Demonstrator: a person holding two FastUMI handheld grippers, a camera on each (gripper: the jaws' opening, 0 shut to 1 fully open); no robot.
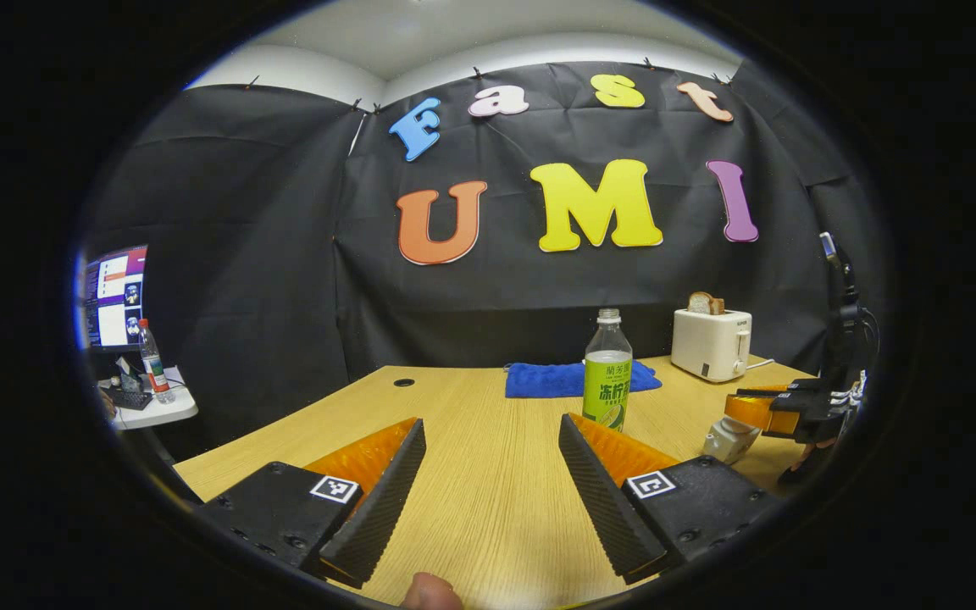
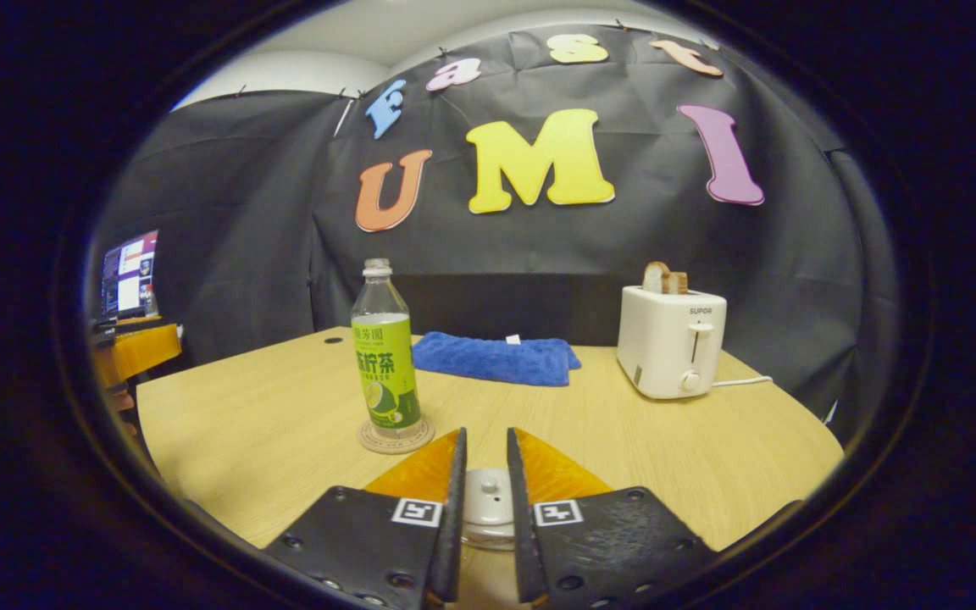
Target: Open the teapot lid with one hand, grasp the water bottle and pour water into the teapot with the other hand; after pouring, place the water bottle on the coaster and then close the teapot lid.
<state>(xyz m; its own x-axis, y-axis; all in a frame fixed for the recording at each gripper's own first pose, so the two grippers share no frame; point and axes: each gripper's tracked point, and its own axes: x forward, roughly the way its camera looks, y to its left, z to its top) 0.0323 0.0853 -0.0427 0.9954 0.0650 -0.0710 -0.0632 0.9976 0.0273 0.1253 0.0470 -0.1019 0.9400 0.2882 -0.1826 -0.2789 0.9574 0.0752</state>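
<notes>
The teapot [image 2: 488,504] sat mostly hidden between the right gripper [image 2: 485,449]'s narrowly parted fingers, contact unclear. The left gripper [image 1: 492,436] gaped wide. At eleven o'clock, the water bottle [image 2: 384,356] stood on the coaster [image 2: 395,438].

Left gripper [image 1: 492,491] with black screwed body, square tag markers, ribbed fingers [image 1: 598,500], right gripper [image 2: 483,500] alike
</notes>
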